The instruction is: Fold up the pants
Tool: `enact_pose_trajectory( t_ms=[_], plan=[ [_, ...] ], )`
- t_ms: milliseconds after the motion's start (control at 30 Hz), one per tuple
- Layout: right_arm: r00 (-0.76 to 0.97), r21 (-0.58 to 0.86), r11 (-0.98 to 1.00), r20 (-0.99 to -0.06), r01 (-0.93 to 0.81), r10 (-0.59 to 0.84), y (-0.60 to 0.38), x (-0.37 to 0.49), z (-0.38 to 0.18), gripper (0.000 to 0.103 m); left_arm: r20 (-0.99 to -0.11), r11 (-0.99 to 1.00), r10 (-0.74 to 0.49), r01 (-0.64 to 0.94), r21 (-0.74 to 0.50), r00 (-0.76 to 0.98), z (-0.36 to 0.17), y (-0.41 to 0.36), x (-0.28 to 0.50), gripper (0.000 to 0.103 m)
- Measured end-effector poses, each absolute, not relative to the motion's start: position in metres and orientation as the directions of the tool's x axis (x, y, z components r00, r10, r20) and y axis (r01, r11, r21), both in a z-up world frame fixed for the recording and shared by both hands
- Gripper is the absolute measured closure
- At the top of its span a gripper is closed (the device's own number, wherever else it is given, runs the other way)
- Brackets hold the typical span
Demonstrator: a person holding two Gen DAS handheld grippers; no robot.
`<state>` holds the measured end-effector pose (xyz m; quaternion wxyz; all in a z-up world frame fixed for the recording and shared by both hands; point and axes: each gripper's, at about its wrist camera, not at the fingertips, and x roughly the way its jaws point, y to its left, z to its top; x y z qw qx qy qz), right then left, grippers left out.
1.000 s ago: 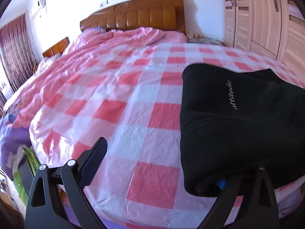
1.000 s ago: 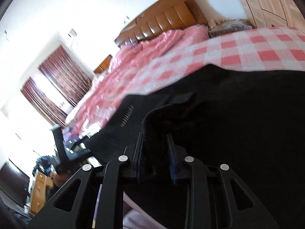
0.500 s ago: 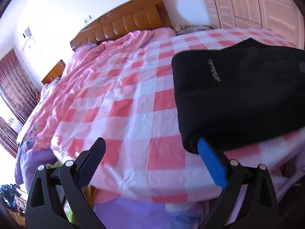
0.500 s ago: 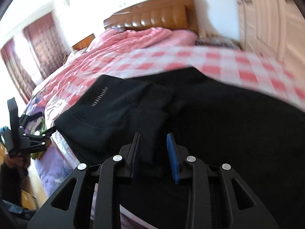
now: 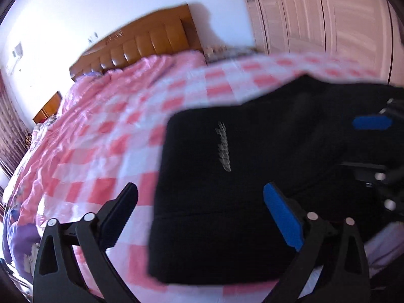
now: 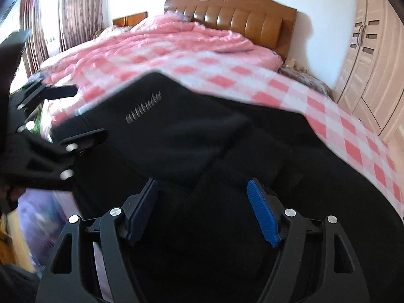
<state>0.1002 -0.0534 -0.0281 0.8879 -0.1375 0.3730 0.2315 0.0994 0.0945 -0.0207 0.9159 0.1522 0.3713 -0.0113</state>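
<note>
Black pants (image 5: 252, 176) with a small silver logo (image 5: 223, 149) lie folded on the pink checked bed (image 5: 101, 151) near its front edge. My left gripper (image 5: 199, 202) is open and hovers over the pants' left edge, one finger over the bedcover and the blue-padded one over the cloth. In the right wrist view the pants (image 6: 202, 139) fill the foreground. My right gripper (image 6: 202, 202) hangs above them with its jaws opening; the blue pads (image 6: 262, 212) stand apart and press on nothing. The left gripper (image 6: 88, 111) shows at that view's left.
A wooden headboard (image 6: 240, 17) and a bunched pink quilt (image 6: 176, 38) are at the bed's far end. Pale wardrobe doors (image 6: 371, 63) stand to the right, dark red curtains (image 6: 73, 7) to the left. Purple bedding (image 5: 20, 240) hangs over the near left side.
The right gripper was pinched on a raised fold of the pants; its jaws have spread and the fold lies flat. The left gripper has slid right, over the pants' edge.
</note>
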Motion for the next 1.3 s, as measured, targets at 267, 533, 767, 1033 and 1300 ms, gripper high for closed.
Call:
enact_pose_trajectory(
  t_ms=[267, 533, 767, 1033, 1300],
  plan=[
    [0.64, -0.079, 0.851, -0.696, -0.519, 0.325, -0.059, 0.087, -0.035, 0.031, -0.662, 0.949, 0.111, 0.118, 0.291, 0.741, -0.036, 0.098, 0.099, 0.001],
    [0.627, -0.037, 0.871, -0.709, -0.489, 0.323, -0.095, 0.064, -0.026, 0.03, -0.626, 0.934, 0.086, 0.156, 0.322, 0.775, -0.006, 0.075, 0.096, 0.003],
    [0.612, 0.062, 0.906, -0.717, -0.419, 0.332, -0.138, 0.055, -0.025, 0.029, -0.672, 0.921, 0.106, 0.182, 0.343, 0.733, -0.015, 0.046, 0.118, 0.003],
    [0.733, 0.125, 0.99, -0.668, -0.059, 0.128, -0.282, -0.018, 0.001, 0.017, -0.641, 0.849, -0.152, 0.431, 0.304, 0.752, 0.012, -0.066, 0.107, 0.002],
    [0.694, 0.34, 0.935, -0.697, 0.103, 0.178, -0.36, -0.047, -0.044, 0.017, -0.694, 0.777, -0.117, 0.5, 0.381, 0.711, -0.032, -0.125, 0.123, 0.002]
  ],
)
